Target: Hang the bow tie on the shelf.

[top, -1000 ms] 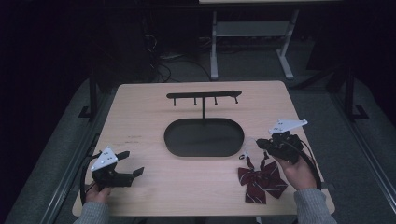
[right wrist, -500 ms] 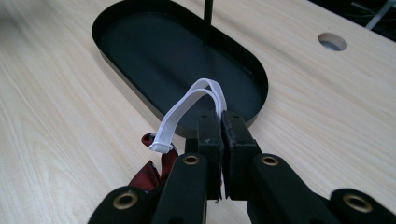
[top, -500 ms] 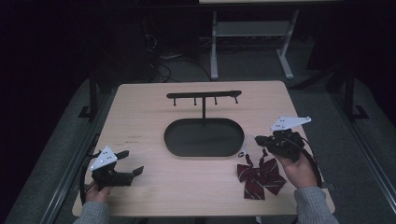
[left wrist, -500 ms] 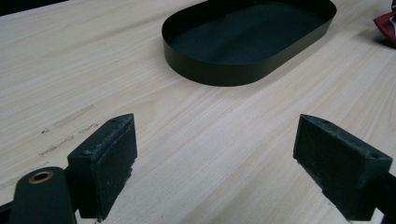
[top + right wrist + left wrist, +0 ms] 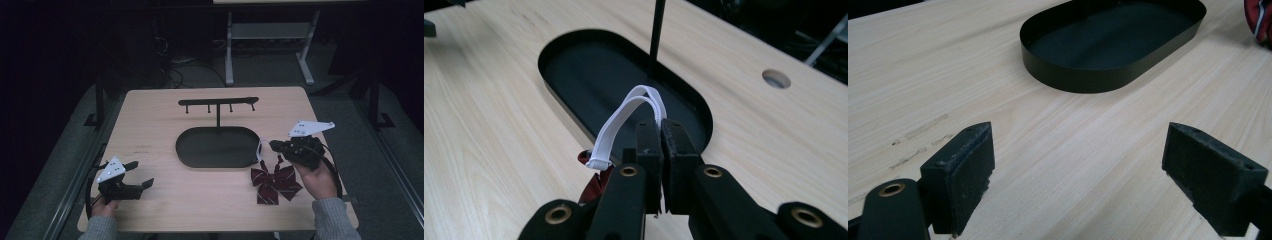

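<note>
The table (image 5: 150,130) carries everything here, and places below are given from the black oval tray (image 5: 217,147) at its middle. From the tray's far edge rises a thin post with a crossbar of hooks, the rack (image 5: 218,103). The bow (image 5: 275,182), dark red with pale stripes, lies on the table off the tray's near right corner, just beside its rim but outside it.

What has changed: a second ago the right gripper (image 5: 272,145) sat lower, close over the bow; it has since lifted a little and edged toward the tray, and the white elastic loop (image 5: 629,117) now stands up taut from the bow. That suggests the bow has been picked up by its loop and is about to leave the table, probably bound for one of the hooks (a guess from the layout).

The right gripper's jaws are pressed fully together, pinching the loop's top end; the loop arcs out ahead of the jaws, over the tray's near right rim, then drops to the bow, which hangs below and slightly behind them, its body resting on the wood.

The left gripper (image 5: 142,182) rests well off the tray's near left side. Its jaws stand wide apart with nothing between them, only bare table.
</note>
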`<move>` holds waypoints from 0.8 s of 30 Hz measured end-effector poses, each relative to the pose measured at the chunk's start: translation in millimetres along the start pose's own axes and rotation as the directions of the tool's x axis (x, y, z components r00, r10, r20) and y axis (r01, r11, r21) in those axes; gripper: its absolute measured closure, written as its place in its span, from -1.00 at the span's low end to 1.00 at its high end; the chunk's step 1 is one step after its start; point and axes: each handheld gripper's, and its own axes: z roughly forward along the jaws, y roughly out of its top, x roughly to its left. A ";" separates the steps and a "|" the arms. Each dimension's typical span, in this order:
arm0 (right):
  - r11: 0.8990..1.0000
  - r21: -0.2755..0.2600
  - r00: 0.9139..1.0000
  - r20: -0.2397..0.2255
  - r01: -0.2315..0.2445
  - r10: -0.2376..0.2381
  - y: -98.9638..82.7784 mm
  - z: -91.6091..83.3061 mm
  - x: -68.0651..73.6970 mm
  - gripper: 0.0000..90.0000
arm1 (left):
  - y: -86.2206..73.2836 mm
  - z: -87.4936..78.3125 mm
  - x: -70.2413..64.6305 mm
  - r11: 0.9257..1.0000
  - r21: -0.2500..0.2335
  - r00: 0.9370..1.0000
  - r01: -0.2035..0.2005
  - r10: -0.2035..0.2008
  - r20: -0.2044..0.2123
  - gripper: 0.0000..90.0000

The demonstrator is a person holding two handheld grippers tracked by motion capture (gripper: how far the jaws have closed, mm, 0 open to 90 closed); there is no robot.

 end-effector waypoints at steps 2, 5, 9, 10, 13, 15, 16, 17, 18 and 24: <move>1.000 -0.020 1.000 -0.004 0.002 -0.002 2.8 -1.6 1.3 0.93 | -0.3 -0.5 0.3 1.000 0.000 1.000 -0.003 0.003 -0.001 -0.71; 0.999 -0.043 1.000 -0.005 0.009 -0.009 6.7 -2.8 2.6 0.93 | -0.4 -1.2 1.0 1.000 0.000 1.000 0.001 -0.001 -0.002 -0.71; 0.997 -0.072 1.000 -0.013 0.013 -0.014 11.8 -2.2 4.5 0.93 | -0.2 -0.3 0.4 1.000 -0.006 1.000 0.004 -0.004 0.000 -0.71; 0.997 -0.078 1.000 -0.017 0.014 -0.015 12.7 -1.7 4.7 0.93 | -0.2 -0.1 0.2 1.000 -0.007 1.000 0.003 -0.003 0.000 -0.71; 0.995 -0.093 1.000 -0.017 0.022 -0.023 17.3 -1.2 6.3 0.93 | -0.2 0.2 0.3 1.000 -0.005 1.000 0.000 0.000 0.000 -0.71; 0.994 -0.105 0.999 -0.023 0.024 -0.027 21.0 -1.1 7.4 0.93 | -0.4 0.0 0.2 1.000 -0.006 1.000 0.006 -0.006 0.001 -0.71; 0.993 -0.111 0.999 -0.025 0.028 -0.031 24.1 -1.0 8.1 0.93 | -0.4 -0.1 0.3 1.000 -0.008 1.000 0.004 -0.004 0.000 -0.71; 0.993 -0.113 0.999 -0.027 0.027 -0.030 25.6 -0.9 8.6 0.93 | -0.3 -0.3 0.2 1.000 -0.008 1.000 0.004 -0.004 0.001 -0.71; 0.993 -0.117 0.999 -0.025 0.031 -0.034 27.5 -0.5 9.0 0.93 | -0.2 -0.3 0.3 1.000 -0.009 1.000 0.001 -0.001 0.000 -0.71; 0.991 -0.130 0.998 -0.032 0.044 -0.048 36.7 3.5 13.1 0.93 | 0.3 -0.7 0.8 1.000 -0.007 1.000 -0.009 0.009 0.000 -0.71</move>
